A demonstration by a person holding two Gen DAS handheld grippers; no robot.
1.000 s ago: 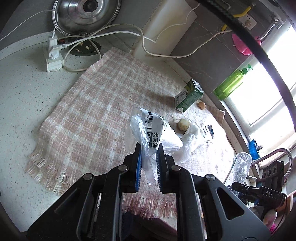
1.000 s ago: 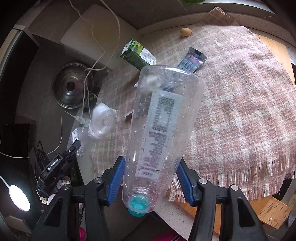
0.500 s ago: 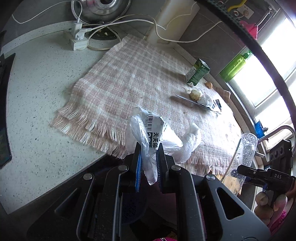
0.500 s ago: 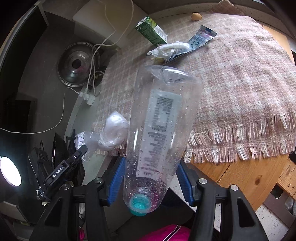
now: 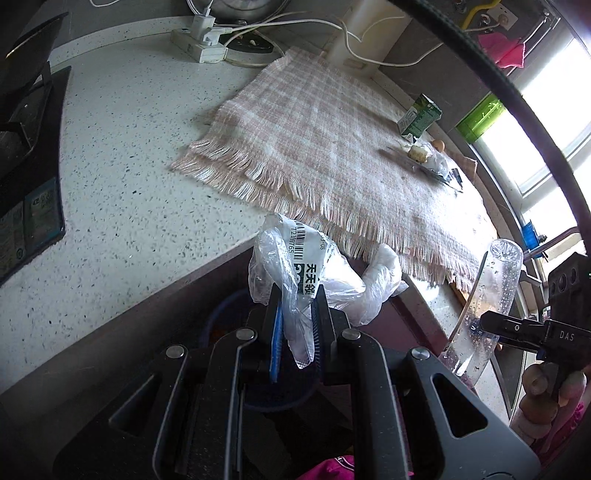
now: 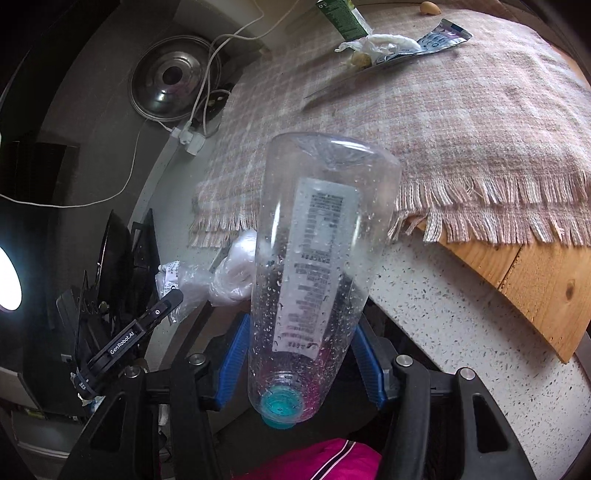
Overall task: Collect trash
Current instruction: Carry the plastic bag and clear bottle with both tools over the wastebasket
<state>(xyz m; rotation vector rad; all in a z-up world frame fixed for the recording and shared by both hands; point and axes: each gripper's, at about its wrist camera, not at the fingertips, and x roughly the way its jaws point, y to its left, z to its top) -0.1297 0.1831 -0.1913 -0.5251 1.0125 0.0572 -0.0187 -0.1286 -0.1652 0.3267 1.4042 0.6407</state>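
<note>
Speckled tabletop (image 5: 122, 177): pale stone with a pink-and-white fringed cloth (image 5: 332, 147) spread over it, and both your hands are out past its front edge, over the darker space below.
Left gripper (image 5: 297, 325): you've got it nearly pressed together, pinching a crumpled clear plastic bag (image 5: 306, 269) with a barcode label; the bag bunches up above the pads and a tail hangs down between them.
Right gripper (image 6: 301, 354): blue pads clamped on the lower sides of a clear plastic bottle (image 6: 317, 258), teal cap toward the camera, base pointing out at the cloth. Droplets inside, no standing liquid that I can make out.
Step in hand: looks to me like the carry-off. Both pieces are clear of the tabletop and you're on the way to wherever the trash goes.
Bin: something dark and round with a blue rim sits behind and below the left gripper, but the gripper hides most of it, so I can't say for sure that it's the bin.
Next move: if that is the bin, bring each load over its mouth before you spread the pads. The bag is light and clingy, so it may stick to a pad; the bottle is long, so drop it cap-first.
Left on the cloth: a green carton (image 6: 341, 16), a crumpled white wrapper (image 6: 376, 42) on a foil packet (image 6: 439, 38), and small food scraps at the far side. My read is another trip for those.
</note>
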